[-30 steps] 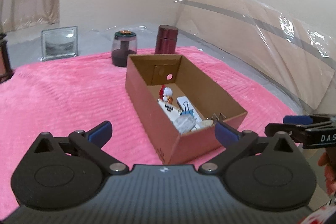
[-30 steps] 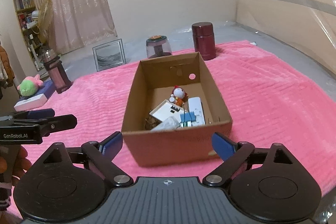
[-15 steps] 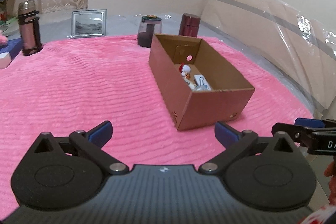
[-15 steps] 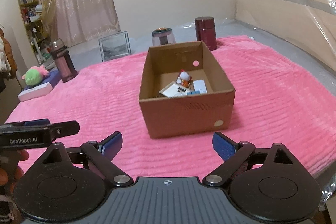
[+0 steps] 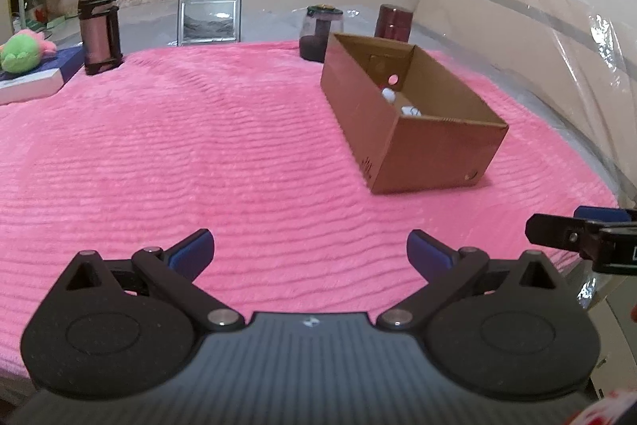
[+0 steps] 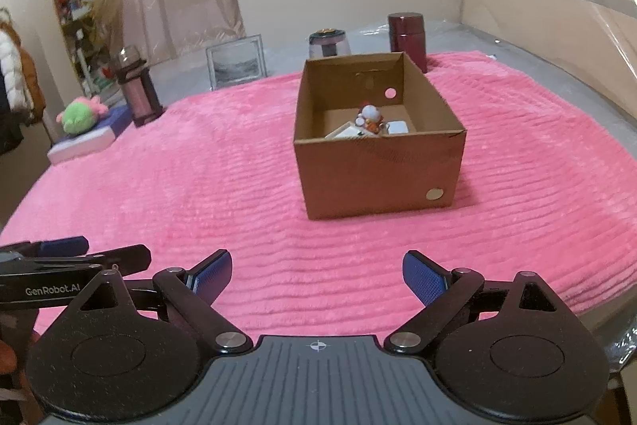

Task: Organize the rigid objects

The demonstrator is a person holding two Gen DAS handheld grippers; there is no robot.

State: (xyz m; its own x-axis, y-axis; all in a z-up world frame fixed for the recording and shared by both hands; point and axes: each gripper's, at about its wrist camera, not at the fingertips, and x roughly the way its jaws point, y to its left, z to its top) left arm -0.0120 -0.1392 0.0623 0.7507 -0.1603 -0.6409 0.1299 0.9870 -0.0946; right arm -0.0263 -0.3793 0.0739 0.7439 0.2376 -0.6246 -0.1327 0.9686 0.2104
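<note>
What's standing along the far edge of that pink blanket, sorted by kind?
Flasks and canisters: 3, pink flask, dark jar, maroon canister
Picture frames: 1
Plush toys: 1
Total: 5

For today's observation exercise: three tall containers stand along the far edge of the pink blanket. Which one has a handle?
The pink flask at the far left, by the plush toy. It alone has a dark handle frame; the dark red canister and the dark-lidded jar have none.

Cardboard box point(image 6: 378, 178) sits on blanket point(image 6: 199, 194), figurine point(image 6: 370, 116) inside it. Behind box: jar point(image 6: 328, 42) and canister point(image 6: 407, 30). Picture frame point(image 6: 237, 60), flask point(image 6: 137, 86) further left.
</note>
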